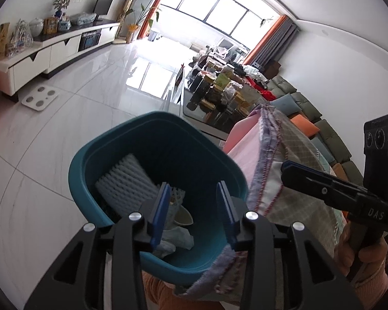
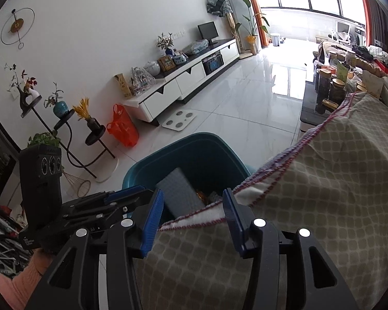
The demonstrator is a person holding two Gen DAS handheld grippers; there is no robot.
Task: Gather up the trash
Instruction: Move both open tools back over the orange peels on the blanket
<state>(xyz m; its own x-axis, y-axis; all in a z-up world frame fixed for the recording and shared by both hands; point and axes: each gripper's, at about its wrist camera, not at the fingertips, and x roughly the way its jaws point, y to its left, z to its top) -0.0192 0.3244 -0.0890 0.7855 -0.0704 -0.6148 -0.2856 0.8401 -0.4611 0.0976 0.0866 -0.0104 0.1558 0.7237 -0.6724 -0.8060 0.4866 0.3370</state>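
A teal trash bin (image 1: 76, 170) stands on the white floor and holds a white foam net sleeve (image 1: 126, 180), crumpled tissue (image 1: 178, 237) and other scraps. My left gripper (image 1: 194, 206) hovers open over the bin's mouth with nothing between its blue fingers. A grey checked cloth (image 1: 297, 155) with red stitching drapes beside the bin and over its right rim. In the right wrist view my right gripper (image 2: 192, 219) is open just above that cloth (image 2: 323, 180). The cloth's hem lies under the gap, and the pads are not pressing it. The bin (image 2: 207, 149) and foam sleeve (image 2: 178, 193) lie just ahead. The left gripper (image 2: 124, 196) shows at the left.
A white TV cabinet (image 2: 188, 77) lines the far wall, with a bathroom scale (image 2: 179, 120) and an orange plastic bag (image 2: 122, 126) on the floor near it. Black plant stands (image 2: 64, 129) are at the left. A dark table crowded with jars (image 2: 331, 87) and a sofa (image 1: 331, 134) are at the right.
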